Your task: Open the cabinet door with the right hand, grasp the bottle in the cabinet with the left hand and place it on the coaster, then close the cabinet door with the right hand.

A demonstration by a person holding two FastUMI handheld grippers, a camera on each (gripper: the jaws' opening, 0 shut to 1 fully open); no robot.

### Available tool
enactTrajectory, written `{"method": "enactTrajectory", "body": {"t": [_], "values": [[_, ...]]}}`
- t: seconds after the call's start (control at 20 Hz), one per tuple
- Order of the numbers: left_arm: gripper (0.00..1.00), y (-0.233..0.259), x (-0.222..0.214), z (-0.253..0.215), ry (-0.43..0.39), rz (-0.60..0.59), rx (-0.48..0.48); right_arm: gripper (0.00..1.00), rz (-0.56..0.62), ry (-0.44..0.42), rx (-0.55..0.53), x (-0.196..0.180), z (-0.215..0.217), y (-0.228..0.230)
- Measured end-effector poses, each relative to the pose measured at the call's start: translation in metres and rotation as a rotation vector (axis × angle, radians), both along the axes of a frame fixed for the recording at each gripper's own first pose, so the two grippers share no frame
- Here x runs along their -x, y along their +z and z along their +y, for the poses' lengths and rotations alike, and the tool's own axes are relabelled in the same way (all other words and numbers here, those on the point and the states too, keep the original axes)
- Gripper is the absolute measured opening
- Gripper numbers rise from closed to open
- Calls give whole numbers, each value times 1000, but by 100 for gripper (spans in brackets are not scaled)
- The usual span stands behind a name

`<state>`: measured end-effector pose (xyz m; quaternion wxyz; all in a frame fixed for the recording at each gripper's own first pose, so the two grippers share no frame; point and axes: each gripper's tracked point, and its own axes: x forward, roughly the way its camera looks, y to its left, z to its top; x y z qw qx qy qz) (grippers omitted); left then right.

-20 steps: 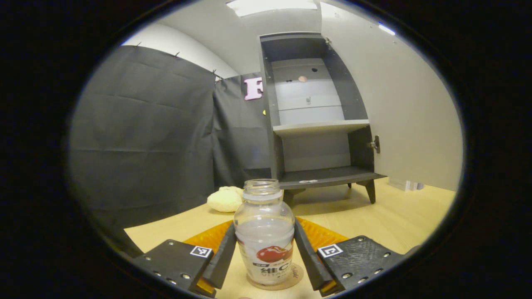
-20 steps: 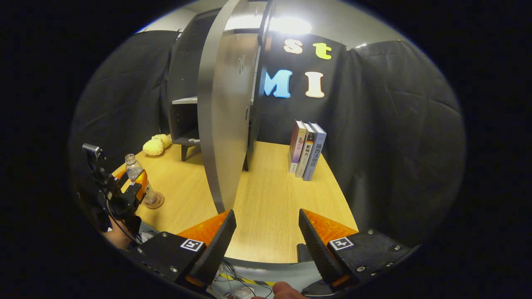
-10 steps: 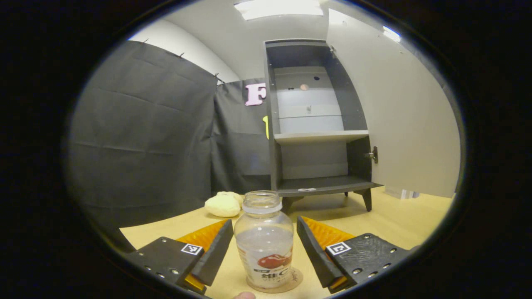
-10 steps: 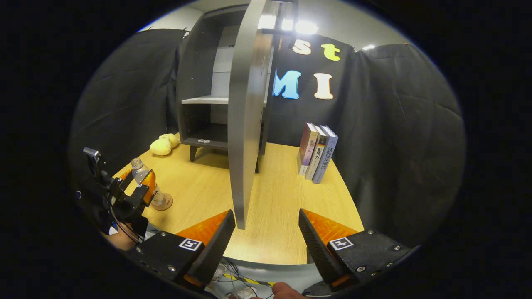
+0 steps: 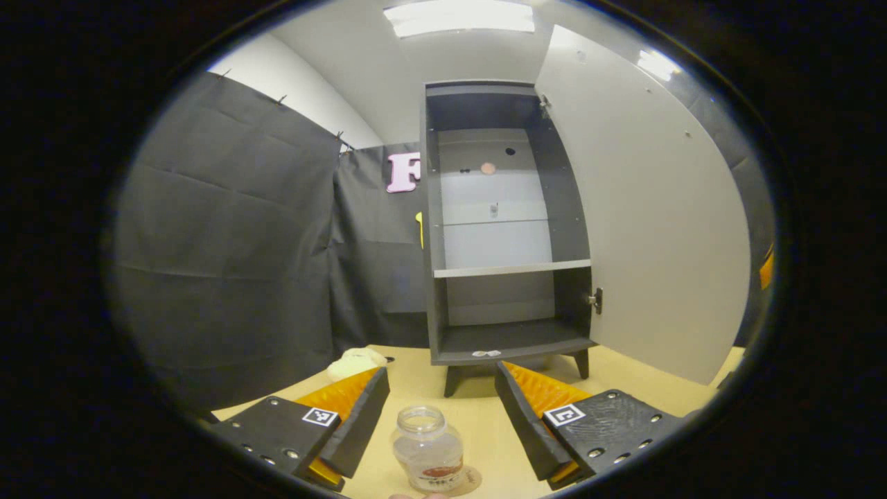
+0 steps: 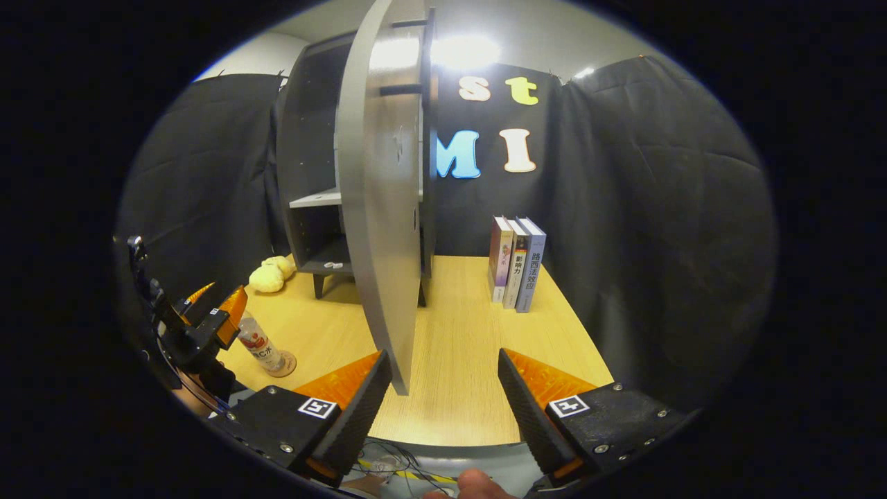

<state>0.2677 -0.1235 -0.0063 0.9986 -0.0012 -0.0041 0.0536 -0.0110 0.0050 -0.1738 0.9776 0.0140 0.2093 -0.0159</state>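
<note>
Moved since a second ago: left gripper [image 5: 438, 416] has lifted and backed off the bottle [image 5: 428, 449], jaws wide, holding nothing. Bottle: one, upright on one coaster [image 6: 281, 364], at 6 o'clock in the left gripper view, between but below the fingers. Right gripper [image 6: 443, 402]: wide open, empty, door edge at 12 o'clock. Step: closing. Next, I judge: push cabinet door [image 6: 378, 208] shut. Cabinet [image 5: 502, 229]: one, shelves bare. Books [image 6: 516, 263]: three.
</note>
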Motion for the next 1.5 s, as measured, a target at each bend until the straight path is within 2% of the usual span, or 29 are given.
{"method": "enactTrajectory", "body": {"t": [0.15, 0.25, 0.5, 0.65, 0.8, 1.0, 1.15, 1.25, 1.45, 1.5], "values": [[92, 6, 2, -2, 19, 25, 28, 95, -64, -26, 41, -4, -21, 24], [90, 13, 5, -8, -8, 27, 33, 95, -109, -44, 41, -11, -32, 42], [91, 20, 19, -16, -88, 60, -78, 96, -251, -82, -33, -42, -60, 112], [90, 27, 17, -15, -113, 69, -60, 95, -348, -81, -98, -60, -61, 167], [89, 29, 17, -18, -138, 73, -45, 94, -421, -81, -97, -69, -56, 206], [92, 36, 17, -22, -163, 59, -85, 89, -441, -77, -15, -74, -45, 214], [92, 44, 16, -26, -201, 27, -116, 91, -430, -59, -52, -77, -31, 206], [92, 46, 15, -28, -234, 9, -102, 91, -415, -68, -93, -77, -21, 203], [90, 32, 8, -17, -261, 25, -33, 91, -425, -54, -67, -75, 15, 208], [90, 31, 6, -14, -252, 33, -26, 88, -430, -46, -61, -75, 26, 209]]}}
